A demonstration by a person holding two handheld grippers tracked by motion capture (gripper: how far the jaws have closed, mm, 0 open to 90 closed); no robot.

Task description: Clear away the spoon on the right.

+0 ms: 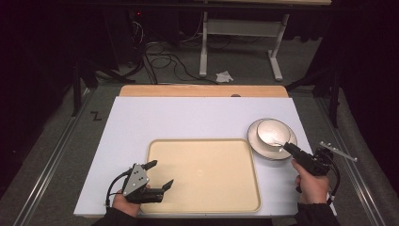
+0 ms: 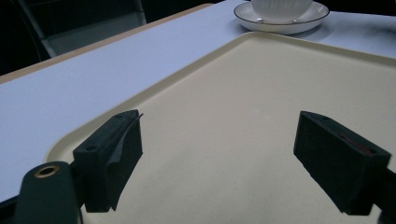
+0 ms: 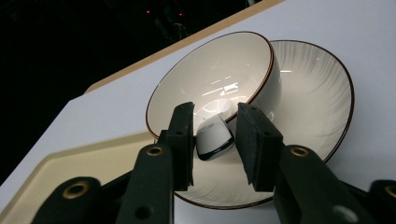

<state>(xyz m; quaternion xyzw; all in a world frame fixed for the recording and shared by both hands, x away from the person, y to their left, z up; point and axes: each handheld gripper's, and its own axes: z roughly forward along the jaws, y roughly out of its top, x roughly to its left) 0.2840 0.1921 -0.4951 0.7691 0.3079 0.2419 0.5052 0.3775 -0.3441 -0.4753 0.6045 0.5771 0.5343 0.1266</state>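
Observation:
A white bowl (image 1: 270,130) sits on a white dark-rimmed plate (image 1: 263,153) to the right of a cream tray (image 1: 202,141). From the bowl (image 3: 224,70) a white spoon (image 3: 214,137) leans out over the plate (image 3: 317,93), its handle end between the jaws. My right gripper (image 3: 215,111) is shut on that handle, at the plate's near edge (image 1: 287,146). My left gripper (image 1: 162,173) hovers open over the tray's front left corner, its jaws wide apart with nothing between them (image 2: 219,121). The tray (image 2: 261,116) is bare.
The tray and plate rest on a white board (image 1: 188,113) over a wooden table (image 1: 202,91). Metal rails run along both sides. Behind the table are white table legs (image 1: 203,47), floor cables (image 1: 164,61) and a crumpled paper (image 1: 224,76).

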